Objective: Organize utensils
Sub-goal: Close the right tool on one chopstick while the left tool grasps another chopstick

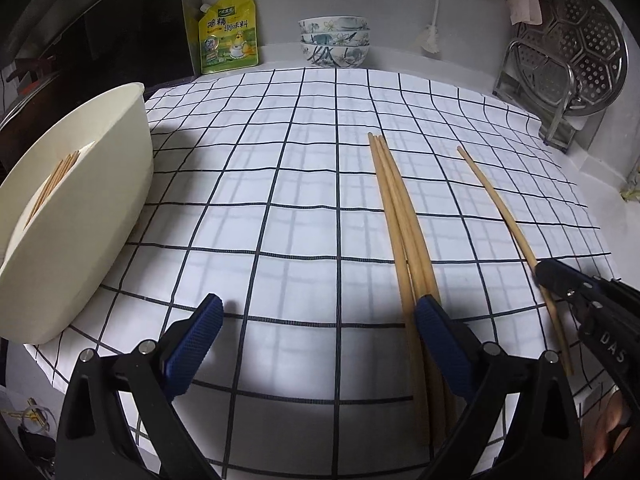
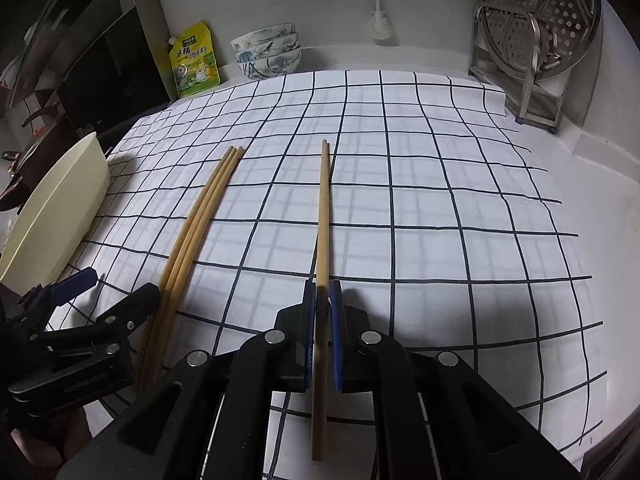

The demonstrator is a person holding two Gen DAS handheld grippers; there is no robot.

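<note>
Gripping a single chopstick (image 2: 322,216) between closed right jaws, left jaws spread beside three chopsticks (image 1: 400,216)

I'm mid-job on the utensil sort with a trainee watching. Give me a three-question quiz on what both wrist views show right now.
1. True or false: the right hand-held gripper is closed on the single chopstick.
2. Multiple choice: where do the three bundled chopsticks lie? A) in the cream bin B) on the checked cloth C) in the bowls
3. Fill in: the left hand-held gripper has its jaws ____.

Key
1. True; the blue pads sit on either side of the stick.
2. B; they rest on the checked cloth. The cream bin holds other chopsticks; the stacked bowls stand at the back wall.
3. Open.
</note>
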